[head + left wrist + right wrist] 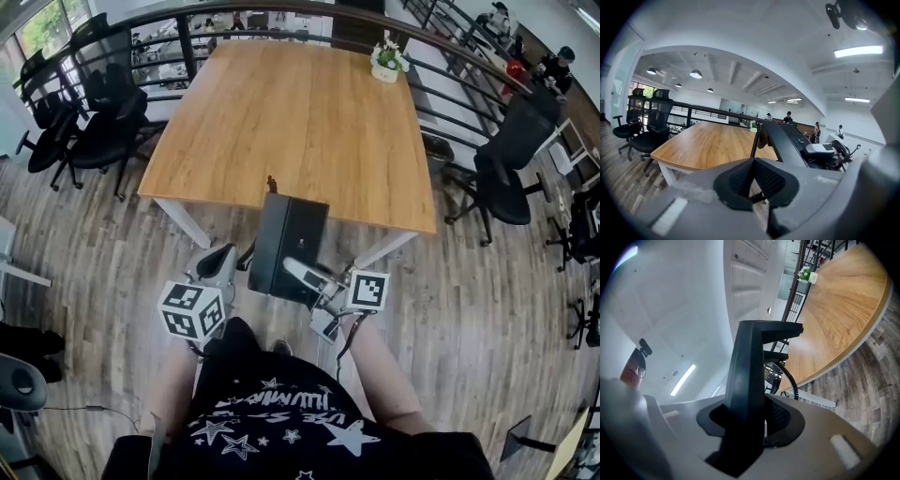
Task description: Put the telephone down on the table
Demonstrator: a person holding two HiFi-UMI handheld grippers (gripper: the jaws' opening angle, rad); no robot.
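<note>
**Telephone held aloft at the table's edge**

A person standing at the 6 o'clock side of a large wooden table (281, 112) holds a black telephone (289, 246) in the air over the table's near edge, not yet set down on the wood. The right gripper (298, 272) grasps the set from the 4 o'clock side. In the right gripper view its jaws stand apart around the dark body of the telephone (747, 380), which rises edge-on between the pads of the gripper (754, 420), with a coiled cord (790, 378) hanging just beyond.

The left gripper (222, 261) sits near the telephone at 8 o'clock, apart from it. Its own view shows the gripper (753, 180) clenched and holding nothing, the dark pads meeting, with the telephone (787, 143) slanting upward at 2 o'clock and the cord (755, 139) running straight ahead past the tabletop (708, 143).

A small potted plant (386, 61) stands at the table's far corner, at 1 o'clock. Black office chairs cluster at 10 o'clock (103, 131), and another (511, 169) stands at 3 o'clock on the grey plank floor (469, 309). A dark railing (187, 19) curves round the far side at 12 o'clock.
</note>
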